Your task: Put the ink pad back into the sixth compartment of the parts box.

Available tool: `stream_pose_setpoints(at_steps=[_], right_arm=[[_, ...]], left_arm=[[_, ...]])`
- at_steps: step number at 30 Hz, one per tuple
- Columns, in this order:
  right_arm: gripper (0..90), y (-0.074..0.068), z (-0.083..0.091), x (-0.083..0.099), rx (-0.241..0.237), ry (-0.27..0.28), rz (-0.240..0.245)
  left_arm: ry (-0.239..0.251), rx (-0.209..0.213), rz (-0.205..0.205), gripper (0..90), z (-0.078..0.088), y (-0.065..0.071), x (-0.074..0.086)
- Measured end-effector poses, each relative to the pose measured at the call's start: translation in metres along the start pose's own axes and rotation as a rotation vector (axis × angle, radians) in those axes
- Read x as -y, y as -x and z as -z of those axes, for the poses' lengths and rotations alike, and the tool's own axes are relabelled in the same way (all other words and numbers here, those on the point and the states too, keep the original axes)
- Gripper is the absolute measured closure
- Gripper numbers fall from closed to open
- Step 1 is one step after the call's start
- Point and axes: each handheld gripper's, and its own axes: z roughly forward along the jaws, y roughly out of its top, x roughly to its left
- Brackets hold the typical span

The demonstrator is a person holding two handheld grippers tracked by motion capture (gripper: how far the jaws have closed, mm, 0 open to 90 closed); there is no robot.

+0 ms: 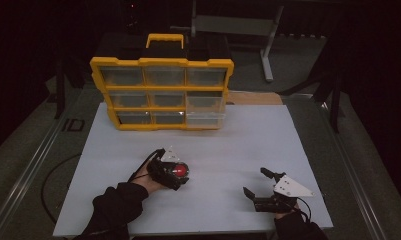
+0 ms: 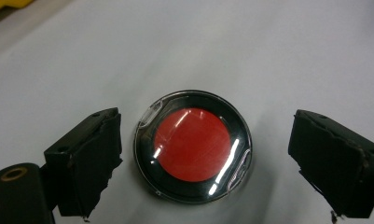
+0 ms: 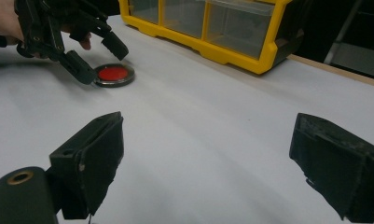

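Observation:
A round disc [image 1: 181, 170] with a red centre, a black ring and a clear cover lies flat on the white tabletop [image 1: 228, 140]. My left gripper [image 1: 179, 173] is lowered over it, one jaw on each side. In the left gripper view the disc [image 2: 193, 145] sits between the two black pads [image 2: 89, 163], with a gap showing on both sides, so the left gripper [image 2: 205, 140] is open. From the right gripper view I see that disc [image 3: 114, 73] and the left gripper [image 3: 103, 63] farther off. My right gripper [image 1: 255, 181] rests near the front right, open [image 3: 208, 154] over bare tabletop.
A yellow parts organizer [image 1: 163, 62] with clear drawers and a carry handle stands upright at the back of the tabletop; its frame [image 3: 198, 46] shows in the right gripper view. A metal stand [image 1: 268, 55] is behind the table. Dark floor surrounds the board.

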Motion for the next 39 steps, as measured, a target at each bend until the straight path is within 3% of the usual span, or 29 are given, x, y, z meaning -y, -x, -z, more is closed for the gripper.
stream_pose_setpoints(at_steps=[2,3,7,11,14,18,30,39], right_arm=[[9.9,0.000,0.000,0.000,-0.002,0.000,0.001],[9.9,0.000,0.000,0.000,-0.002,0.001,0.002],[9.9,0.000,0.000,0.000,0.000,-0.001,-0.001],[9.9,0.000,0.001,0.000,0.000,0.002,-0.001],[9.9,0.000,0.001,0.000,0.000,0.001,-0.002],[9.9,0.000,0.001,0.000,0.000,0.001,-0.001],[9.9,0.000,0.001,0.000,-0.002,0.002,0.002],[9.9,0.000,0.001,0.000,0.001,0.003,-0.001]], left_arm=[[-0.009,0.015,0.007,13.1,-0.001,-0.001,-0.001],[-0.011,0.004,0.011,16.4,-0.002,-0.001,-0.001],[-0.030,-0.022,0.025,16.4,-0.004,-0.003,-0.002],[-0.068,-0.041,-0.015,18.9,-0.007,0.000,-0.004],[-0.076,-0.023,-0.005,23.7,-0.007,-0.001,-0.006],[-0.089,-0.032,0.013,29.3,-0.007,-0.002,-0.008],[-0.126,-0.036,0.002,30.6,-0.007,0.000,-0.013],[-0.110,-0.008,-0.017,30.6,0.007,0.003,-0.021]])
